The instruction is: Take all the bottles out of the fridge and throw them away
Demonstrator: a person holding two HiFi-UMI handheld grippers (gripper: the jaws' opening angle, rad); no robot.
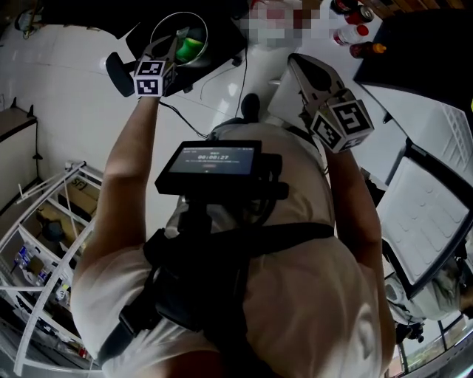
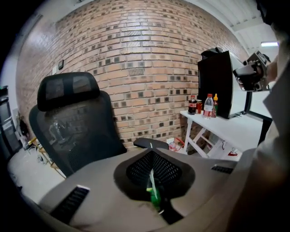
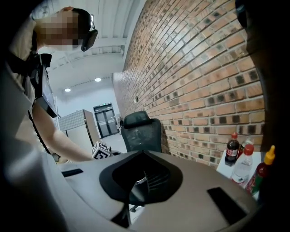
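Plainly, the upright bottles (image 1: 353, 33) at upper right stand nearer the right gripper (image 1: 297, 62), jaws together and empty, than the left gripper (image 1: 174, 44), closed to a slit above the bin (image 1: 157, 28) at upper left with what looks like a green bottle (image 1: 191, 46) in it.

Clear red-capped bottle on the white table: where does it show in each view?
Head view: clear bottle at the top right edge.
Left gripper view: right of centre.
Right gripper view: lower right.
Shared landmark: dark cola bottle beside it.
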